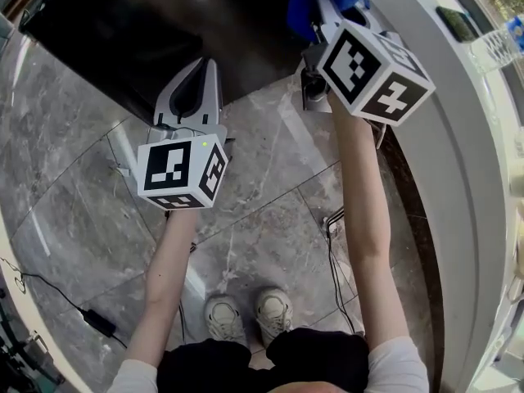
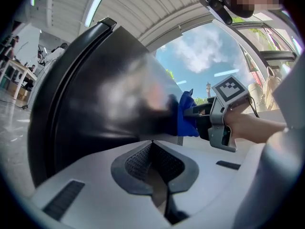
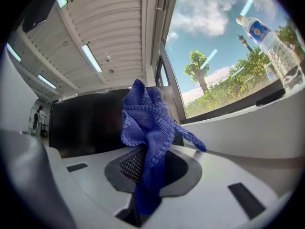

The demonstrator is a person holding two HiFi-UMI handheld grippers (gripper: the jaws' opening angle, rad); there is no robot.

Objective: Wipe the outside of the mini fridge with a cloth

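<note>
Blue cloth [image 3: 145, 123] upright, pinched in right tongs [image 3: 143, 168], beside mini fridge [image 1: 147, 31]; left tongs [image 2: 153, 149] pressed together.

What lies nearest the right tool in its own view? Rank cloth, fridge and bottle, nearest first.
1. Cloth, clamped in the jaws, centre.
2. Fridge, just behind the cloth, left.
3. Bottle, on the ledge, upper right.

white laced shoes [image 1: 223, 316] are worn | dark garment [image 1: 262, 363] is seen just below the shoes | short white sleeves [image 1: 397, 363] are worn, one on each side of the shoes | left gripper [image 2: 153, 147] and right gripper [image 1: 336, 15] are shelled in white-grey and padded with dark mesh | each is capped by a marker cube [image 1: 182, 173] printed with black squares
</note>
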